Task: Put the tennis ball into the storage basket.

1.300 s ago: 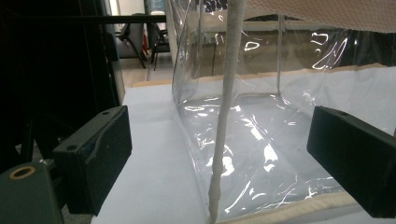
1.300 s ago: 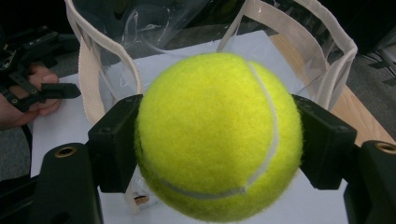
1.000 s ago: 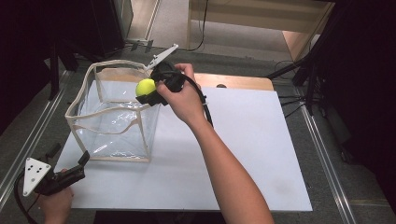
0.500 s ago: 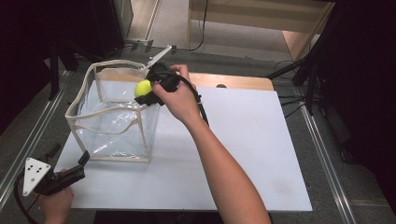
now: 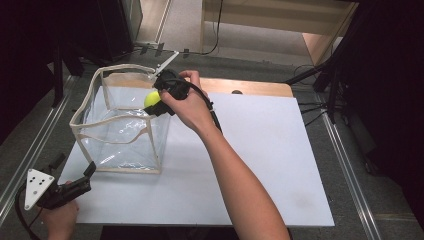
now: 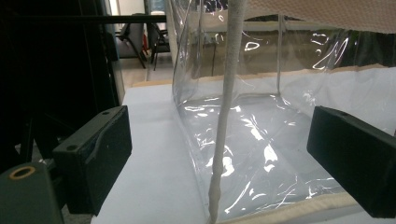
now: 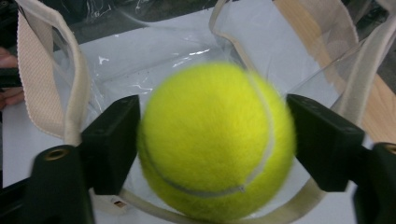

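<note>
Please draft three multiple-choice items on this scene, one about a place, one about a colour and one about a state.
1. Where is the tennis ball?
A. At the rim of the clear bag, held above it
B. On the white board beside the bag
C. On the floor

2. What colour is the ball?
A. Orange
B. Yellow-green
C. White

3. How does the left hand-held gripper stand?
A. Shut on the bag's trim
B. Shut on the ball
C. Open, gripping nothing

Answers:
1 A: the high view shows the right hand-held gripper holding it at the bag's rim.
2 B: its felt is yellow-green.
3 C: its jaws stand wide apart.
</note>
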`<action>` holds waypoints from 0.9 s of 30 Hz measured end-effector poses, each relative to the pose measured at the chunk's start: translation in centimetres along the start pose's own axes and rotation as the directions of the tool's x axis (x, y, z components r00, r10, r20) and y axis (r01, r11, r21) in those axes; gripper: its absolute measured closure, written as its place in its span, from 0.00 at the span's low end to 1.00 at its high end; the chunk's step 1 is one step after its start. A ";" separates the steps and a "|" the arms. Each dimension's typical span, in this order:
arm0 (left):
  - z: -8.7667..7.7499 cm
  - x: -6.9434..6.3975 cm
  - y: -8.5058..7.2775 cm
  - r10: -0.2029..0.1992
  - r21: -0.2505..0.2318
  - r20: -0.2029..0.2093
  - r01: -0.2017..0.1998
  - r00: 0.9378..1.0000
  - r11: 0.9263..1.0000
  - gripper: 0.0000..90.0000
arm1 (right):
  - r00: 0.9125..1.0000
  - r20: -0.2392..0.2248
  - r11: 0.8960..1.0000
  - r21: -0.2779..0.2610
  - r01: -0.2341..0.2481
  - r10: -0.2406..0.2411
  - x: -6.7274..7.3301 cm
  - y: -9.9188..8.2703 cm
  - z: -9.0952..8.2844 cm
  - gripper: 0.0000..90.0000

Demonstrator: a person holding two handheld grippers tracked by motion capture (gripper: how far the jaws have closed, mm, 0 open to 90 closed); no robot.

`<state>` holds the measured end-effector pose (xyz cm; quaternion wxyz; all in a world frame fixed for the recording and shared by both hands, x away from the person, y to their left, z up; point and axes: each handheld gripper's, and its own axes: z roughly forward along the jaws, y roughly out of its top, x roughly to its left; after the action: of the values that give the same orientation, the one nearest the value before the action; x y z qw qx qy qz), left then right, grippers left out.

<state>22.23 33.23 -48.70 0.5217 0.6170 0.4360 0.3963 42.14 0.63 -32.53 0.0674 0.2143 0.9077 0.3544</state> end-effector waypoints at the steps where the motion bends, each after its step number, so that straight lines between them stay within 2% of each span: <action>1: 0.0 0.0 0.0 -0.002 0.000 0.000 0.002 1.000 1.000 0.08 | 1.000 -0.001 1.000 -0.012 0.006 -0.006 0.0 0.0 -0.2 0.17; 2: 0.0 0.0 0.0 -0.002 0.000 -0.001 0.002 1.000 1.000 0.08 | 1.000 0.005 1.000 -0.020 -0.009 0.009 0.1 0.1 -0.4 0.16; 3: 0.0 0.0 0.0 -0.004 0.000 -0.002 0.004 1.000 1.000 0.08 | 1.000 0.019 0.999 -0.033 -0.007 0.008 0.1 0.1 -0.9 0.10; 6: 0.0 0.0 0.0 -0.005 0.000 -0.002 0.005 1.000 1.000 0.08 | 1.000 0.009 0.999 -0.051 0.001 -0.001 0.1 -0.1 -1.4 0.10; 10: 0.0 0.0 0.0 -0.005 -0.001 -0.002 0.005 1.000 1.000 0.08 | 1.000 0.027 0.996 -0.086 0.002 0.001 0.4 -0.5 -2.4 0.09; 13: 0.0 0.0 0.0 -0.004 0.003 -0.002 0.004 1.000 1.000 0.08 | 0.999 0.040 0.995 -0.095 -0.005 0.008 0.5 -0.7 -3.0 0.00; 20: 0.0 0.0 0.0 -0.001 0.002 -0.001 0.001 1.000 1.000 0.08 | 0.999 0.051 0.995 -0.105 0.000 0.005 1.1 -1.5 -3.8 0.00; 27: 0.0 0.0 0.0 -0.001 0.002 -0.001 0.001 1.000 1.000 0.08 | 0.998 0.061 0.994 -0.111 0.000 0.007 1.4 -2.7 -3.8 0.00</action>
<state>22.23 33.24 -48.69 0.5211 0.6171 0.4370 0.3959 38.95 -2.87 -31.50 0.1063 0.2225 0.8838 0.3975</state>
